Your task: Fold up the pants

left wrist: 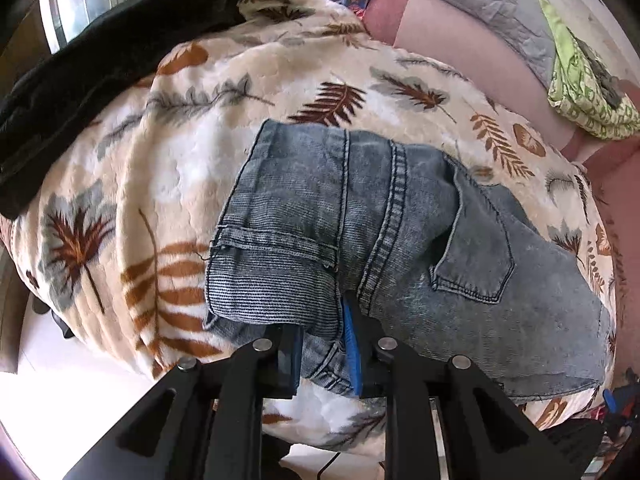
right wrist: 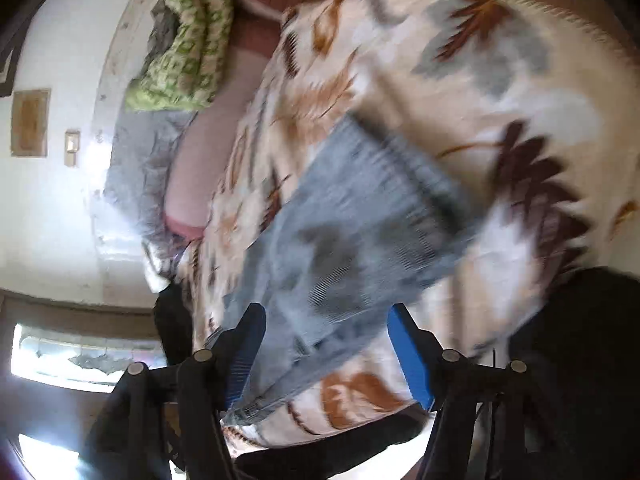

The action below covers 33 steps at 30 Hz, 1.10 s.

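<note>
Faded blue jeans (left wrist: 360, 220) lie folded into a compact bundle on a leaf-print blanket (left wrist: 180, 152), back pocket and a hem facing up. My left gripper (left wrist: 324, 336) is at the bundle's near edge, shut on a bunch of denim squeezed between its blue pads (left wrist: 352, 344). In the blurred right wrist view, the jeans (right wrist: 344, 232) stretch away from my right gripper (right wrist: 326, 320). Its jaws stand wide apart, a denim edge runs between them, and the right pad (right wrist: 412, 360) is clear of the cloth.
A black garment (left wrist: 92, 72) lies at the blanket's far left. A green patterned cloth (left wrist: 584, 88) and a grey quilt (left wrist: 480, 4) rest on the pink sheet (left wrist: 448, 32) beyond. The bed's edge and pale floor (left wrist: 60, 400) are just below the grippers.
</note>
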Tool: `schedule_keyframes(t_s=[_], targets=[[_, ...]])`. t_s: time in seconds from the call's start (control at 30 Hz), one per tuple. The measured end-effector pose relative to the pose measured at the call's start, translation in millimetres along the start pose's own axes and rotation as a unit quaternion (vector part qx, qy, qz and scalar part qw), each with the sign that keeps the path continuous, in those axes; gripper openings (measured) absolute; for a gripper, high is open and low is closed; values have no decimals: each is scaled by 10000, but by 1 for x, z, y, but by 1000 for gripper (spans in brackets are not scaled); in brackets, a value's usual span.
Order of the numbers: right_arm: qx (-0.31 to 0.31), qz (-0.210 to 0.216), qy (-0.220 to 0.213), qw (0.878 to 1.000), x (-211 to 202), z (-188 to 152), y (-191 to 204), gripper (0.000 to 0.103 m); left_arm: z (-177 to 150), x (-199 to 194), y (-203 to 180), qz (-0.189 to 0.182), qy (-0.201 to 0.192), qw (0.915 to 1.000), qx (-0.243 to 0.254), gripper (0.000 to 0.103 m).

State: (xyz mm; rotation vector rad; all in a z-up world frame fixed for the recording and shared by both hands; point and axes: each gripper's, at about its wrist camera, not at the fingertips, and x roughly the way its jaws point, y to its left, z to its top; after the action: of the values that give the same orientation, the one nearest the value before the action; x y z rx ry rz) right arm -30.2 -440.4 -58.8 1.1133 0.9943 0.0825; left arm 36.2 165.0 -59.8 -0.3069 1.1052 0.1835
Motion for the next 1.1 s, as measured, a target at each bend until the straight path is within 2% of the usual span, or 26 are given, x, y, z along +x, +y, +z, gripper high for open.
schedule_keyframes(t_s=[0.1, 0.13, 0.17, 0.2, 0.27, 0.37, 0.5, 0.53, 0.57, 0.6, 0.67, 0.7, 0.73, 0.83, 0.93, 0.97, 1.03, 1.07, 1.1], targets=[[462, 41, 151, 9988, 35, -2, -10, 66, 5, 0, 1, -21, -7, 10000, -7, 20], [600, 46, 149, 9981, 43, -1, -14, 59, 6, 0, 1, -32, -6, 10000, -19, 21], [670, 3, 128, 9977, 51, 2, -19, 46, 6, 1, 2, -33, -10, 10000, -27, 21], [586, -115, 104, 9982, 56, 2, -18, 18, 7, 2, 3, -35, 3, 10000, -29, 21], [298, -369, -29, 9989, 54, 3, -11, 10, 7, 1, 3, -34, 29, 10000, 12, 20], [-526, -745, -383, 9951, 26, 1, 16, 4, 8, -9, 0, -9, -74, 9998, 175, 18], [-1263, -1208, -673, 9823, 3, -3, 37, 4, 5, -26, -7, -1, -129, 9992, 390, 18], [-1329, -1320, -625, 9803, 4, -4, 35, 4, 2, -27, -8, 8, -94, 9990, 439, 18], [-1335, -1431, -485, 9795, 8, -5, 30, 4, -1, -25, -7, 55, -26, 9987, 498, 18], [-1251, -1598, -133, 9791, 17, -6, 14, 5, -4, -19, -5, 138, 55, 9985, 528, 20], [-965, -1902, 432, 9760, 37, -4, -5, 19, -7, 0, 0, 292, 405, 9975, 505, 23], [-814, -1805, 399, 9794, 34, -3, -10, 21, -8, 9, 2, 283, 646, 9963, 491, 23], [-878, -1734, 269, 9806, 26, -3, -6, 28, -9, 11, 4, 241, 718, 9961, 447, 23], [-1082, -1445, -318, 9831, -13, 1, 20, 42, -8, -8, -5, 405, 472, 9951, 771, 35], [-1498, -1262, -741, 9778, -30, 11, 46, 54, -9, -28, -15, 502, 301, 9925, 1072, 43], [-1524, -1102, -758, 9792, -29, 18, 48, 56, -9, -35, -19, 519, 216, 9916, 1163, 46], [-1399, -778, -412, 9862, -5, 38, 40, 57, -10, -44, -23, 521, 13, 9906, 1264, 52], [-1359, -967, -201, 9858, 11, 46, 32, 57, -11, -48, -23, 488, -5, 9906, 1278, 53], [-1272, -1468, 205, 9807, 38, 58, 11, 52, -12, -50, -22, 425, -3, 9914, 1240, 53]])
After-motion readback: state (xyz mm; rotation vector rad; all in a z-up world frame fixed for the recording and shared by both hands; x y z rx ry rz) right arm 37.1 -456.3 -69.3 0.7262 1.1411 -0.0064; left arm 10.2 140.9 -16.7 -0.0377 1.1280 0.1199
